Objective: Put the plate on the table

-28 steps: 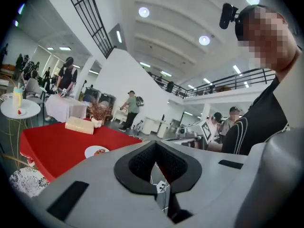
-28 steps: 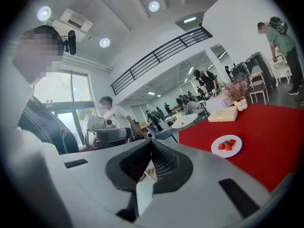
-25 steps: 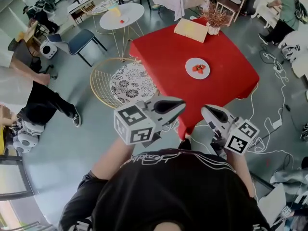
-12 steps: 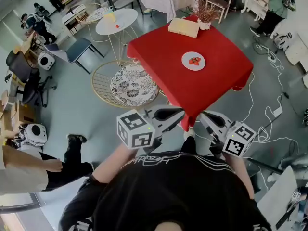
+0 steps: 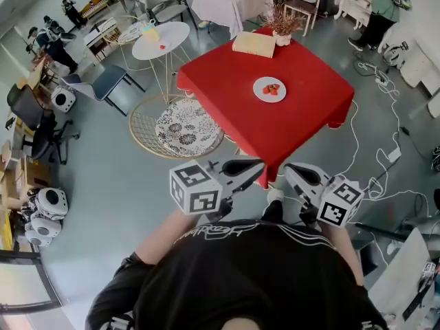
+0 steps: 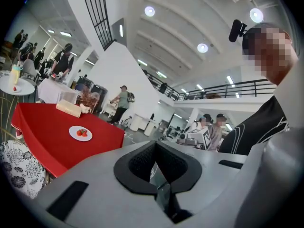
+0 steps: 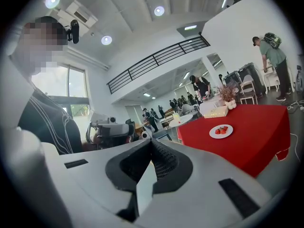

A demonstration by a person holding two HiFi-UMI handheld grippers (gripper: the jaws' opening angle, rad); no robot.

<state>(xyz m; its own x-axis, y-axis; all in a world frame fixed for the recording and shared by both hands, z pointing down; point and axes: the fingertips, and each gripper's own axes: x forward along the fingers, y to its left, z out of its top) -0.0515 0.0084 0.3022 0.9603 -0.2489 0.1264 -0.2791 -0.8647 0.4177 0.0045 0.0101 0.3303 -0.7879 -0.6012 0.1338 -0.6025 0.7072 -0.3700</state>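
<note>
A white plate (image 5: 269, 89) with red strawberries rests on the red-clothed table (image 5: 227, 108), well ahead of me. It also shows in the left gripper view, plate (image 6: 80, 133) on table (image 6: 42, 137), and in the right gripper view, plate (image 7: 221, 131) on table (image 7: 256, 137). My left gripper (image 5: 260, 166) and right gripper (image 5: 289, 170) hang close to my chest, short of the table's near corner, tips almost facing each other. Both are shut with nothing between the pads, as seen on the left gripper (image 6: 155, 147) and right gripper (image 7: 151, 144).
A tan box (image 5: 254, 44) and a vase of dried stems (image 5: 282, 25) stand at the table's far edge. A gold wire chair with patterned cushion (image 5: 180, 126) sits left of the table, with a white round table (image 5: 159, 41) behind it. Cables (image 5: 385, 157) trail on the floor at right. People stand around.
The red table and plate have shifted up and slightly left in the head view. A person walking at the left has gone out of view. Both grippers keep their hold and stay shut.
</note>
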